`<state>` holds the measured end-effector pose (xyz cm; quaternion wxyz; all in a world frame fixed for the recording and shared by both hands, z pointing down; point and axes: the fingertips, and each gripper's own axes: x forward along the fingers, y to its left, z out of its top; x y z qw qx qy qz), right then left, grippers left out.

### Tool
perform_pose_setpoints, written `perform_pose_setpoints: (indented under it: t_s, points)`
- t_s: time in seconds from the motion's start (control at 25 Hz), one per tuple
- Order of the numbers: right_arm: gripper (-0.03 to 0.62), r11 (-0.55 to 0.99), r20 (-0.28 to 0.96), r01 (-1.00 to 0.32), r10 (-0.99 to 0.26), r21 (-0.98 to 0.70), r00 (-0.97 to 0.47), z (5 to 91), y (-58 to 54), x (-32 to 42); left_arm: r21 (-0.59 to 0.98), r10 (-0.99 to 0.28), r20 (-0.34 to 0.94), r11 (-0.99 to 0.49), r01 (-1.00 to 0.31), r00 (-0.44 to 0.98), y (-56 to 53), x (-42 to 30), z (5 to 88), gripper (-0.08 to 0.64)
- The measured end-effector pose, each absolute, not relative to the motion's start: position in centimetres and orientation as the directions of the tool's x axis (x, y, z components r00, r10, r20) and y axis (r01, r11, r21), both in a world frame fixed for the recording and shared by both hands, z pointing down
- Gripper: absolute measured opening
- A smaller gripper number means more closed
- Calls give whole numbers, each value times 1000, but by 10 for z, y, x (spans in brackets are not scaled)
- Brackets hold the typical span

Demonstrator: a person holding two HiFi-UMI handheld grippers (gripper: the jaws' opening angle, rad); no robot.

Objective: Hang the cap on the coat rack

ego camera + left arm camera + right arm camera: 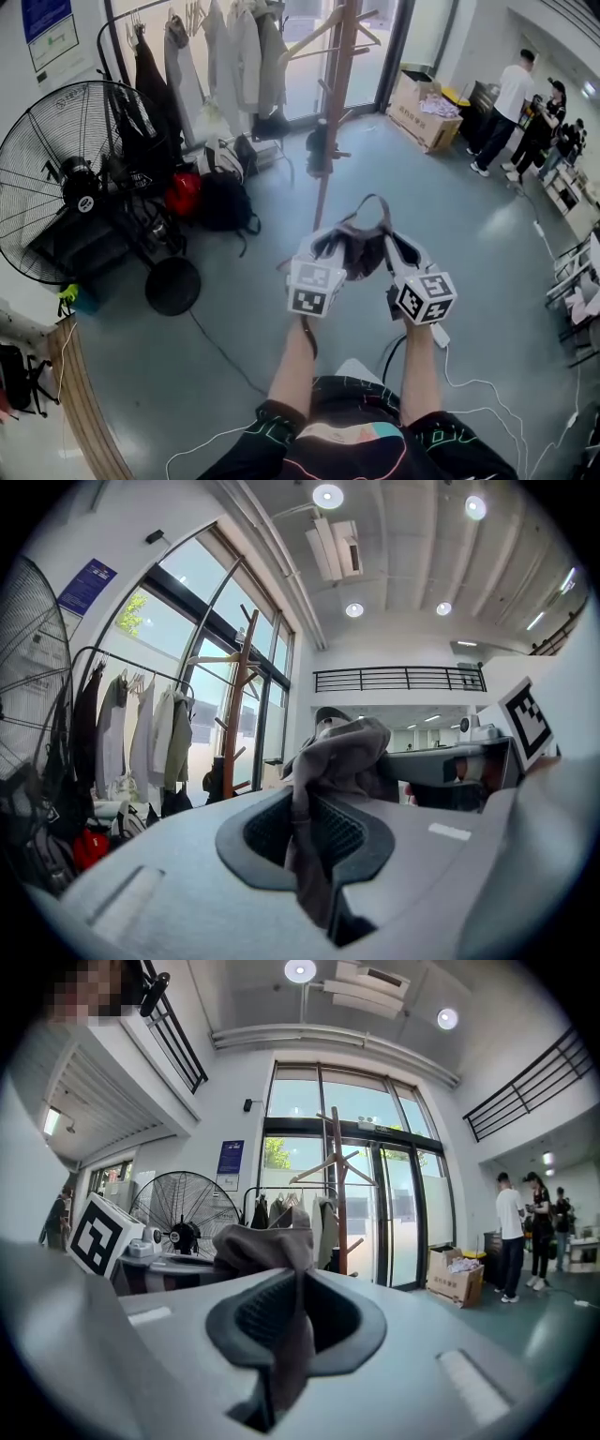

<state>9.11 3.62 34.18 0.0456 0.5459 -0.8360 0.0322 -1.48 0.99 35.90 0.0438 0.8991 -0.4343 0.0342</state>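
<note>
A dark grey-brown cap [362,246] hangs stretched between my two grippers at chest height. My left gripper [330,246] is shut on the cap's left edge; its own view shows the cloth [323,799] pinched between the pads. On the right edge, my right gripper [397,249] is shut as well, with the fabric [286,1321] clamped in its jaws. The wooden coat rack [336,84] stands straight ahead, beyond the cap, with bare pegs near its top. It also shows in the left gripper view [242,700] and the right gripper view [338,1190].
A big black floor fan [70,178] stands at the left. Next to it is a garment rail with coats [202,56] and bags [211,192] beneath. A cardboard box [424,108] and two people [525,112] are at the far right. Cables [487,394] trail over the floor.
</note>
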Motion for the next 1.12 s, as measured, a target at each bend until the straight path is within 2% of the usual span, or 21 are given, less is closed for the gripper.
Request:
perform_pose_setpoints:
  t_s: [0.28, 0.68, 1.12]
  points:
    - [35, 387, 120, -922, -915, -12, -385, 346, 36, 109, 59, -763, 104, -636, -769, 639, 9, 4, 366, 37]
    - [35, 448, 132, -892, -882, -56, -452, 371, -18, 98, 76, -800, 133, -580, -811, 585, -40, -8, 389, 37]
    - [35, 421, 208, -901, -877, -105, -434, 412, -90, 131, 124, -772, 227, -582, -804, 594, -106, 24, 428, 37]
